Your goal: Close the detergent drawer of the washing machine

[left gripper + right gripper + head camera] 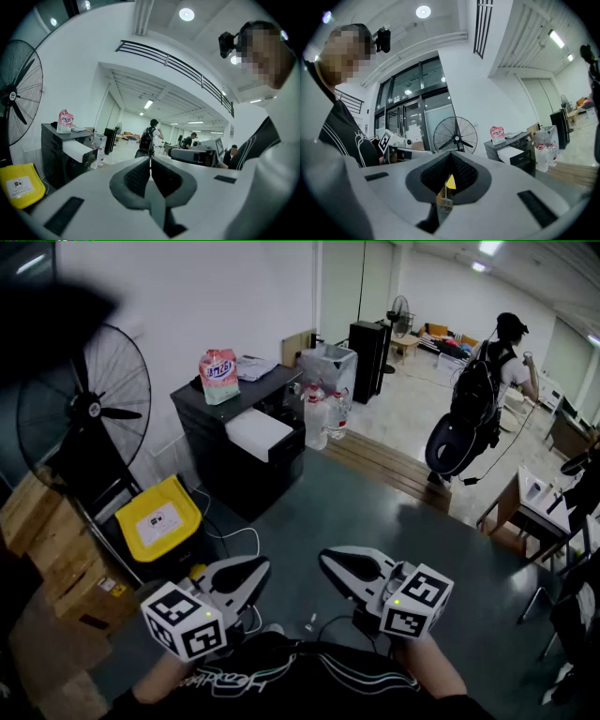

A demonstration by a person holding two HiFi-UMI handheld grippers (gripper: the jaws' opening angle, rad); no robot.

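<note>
The dark washing machine (239,442) stands against the far wall, well ahead of both grippers. Its white detergent drawer (259,433) sticks out open at the top front. A pink detergent bag (219,376) rests on its lid. My left gripper (255,570) and right gripper (328,562) hang side by side close to my body, both shut and empty. The left gripper view has the machine (58,152) and drawer (77,149) at far left, beyond the closed fingertips (150,161). In the right gripper view the machine (513,152) sits at right, past the closed jaws (451,157).
A big floor fan (86,411) and a yellow bin (159,518) stand left of the machine, with cardboard boxes (56,568) nearer. Water bottles (319,418) and a wooden step (394,465) lie to its right. A person with a backpack (483,390) stands far right.
</note>
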